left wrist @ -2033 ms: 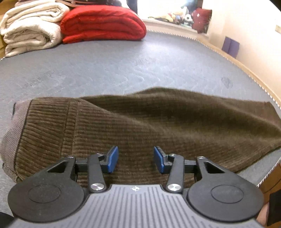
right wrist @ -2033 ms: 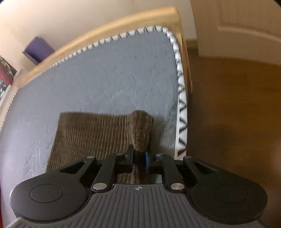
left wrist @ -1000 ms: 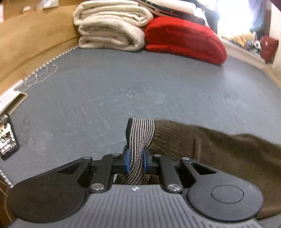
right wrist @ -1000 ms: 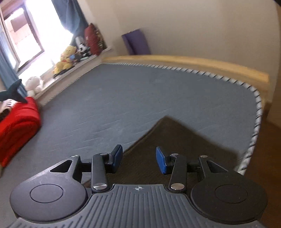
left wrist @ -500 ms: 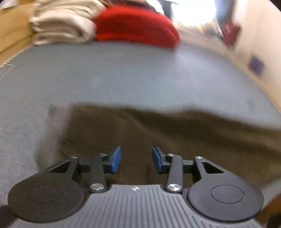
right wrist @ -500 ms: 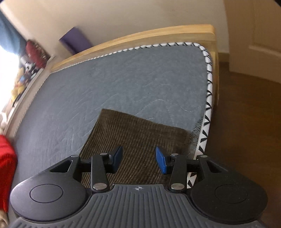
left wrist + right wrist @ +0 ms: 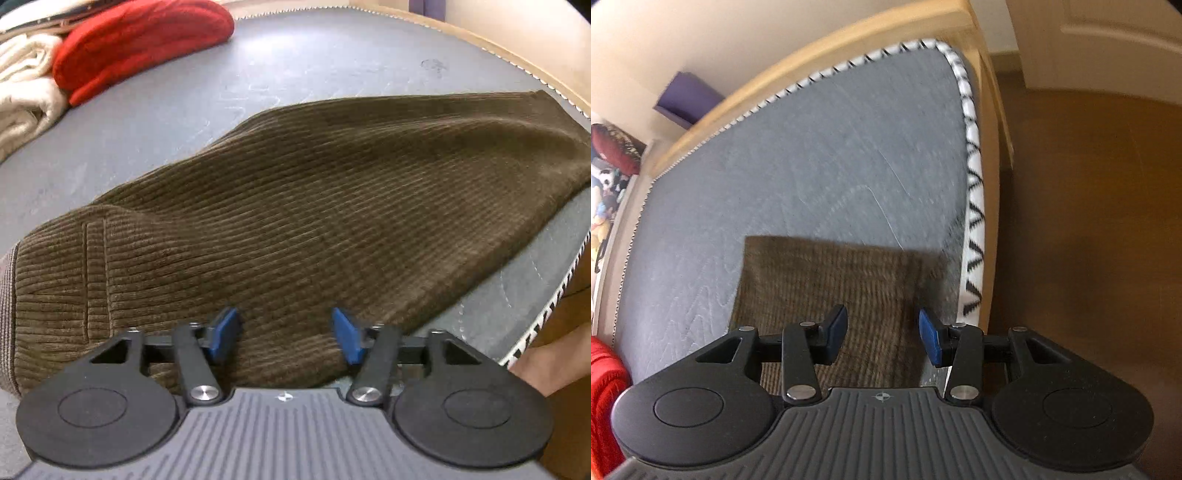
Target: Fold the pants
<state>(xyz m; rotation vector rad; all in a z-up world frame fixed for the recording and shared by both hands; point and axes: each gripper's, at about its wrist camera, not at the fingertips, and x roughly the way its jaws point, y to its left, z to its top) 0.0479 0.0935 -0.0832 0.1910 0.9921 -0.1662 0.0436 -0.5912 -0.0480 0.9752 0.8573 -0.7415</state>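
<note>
The brown corduroy pants lie flat across the grey mattress, striped waistband at the far left, legs running to the right. My left gripper is open and empty, just above the pants' near edge at mid-length. In the right wrist view the leg end of the pants lies near the mattress corner. My right gripper is open and empty, hovering over that leg end.
A red folded blanket and cream towels sit at the far left of the mattress. The mattress's zigzag-trimmed edge and wooden bed frame border the wood floor. A hand shows at the right.
Both grippers stay open. The left view has swung right and steadied over the middle of the pants. The right gripper has come closer over the leg end.
</note>
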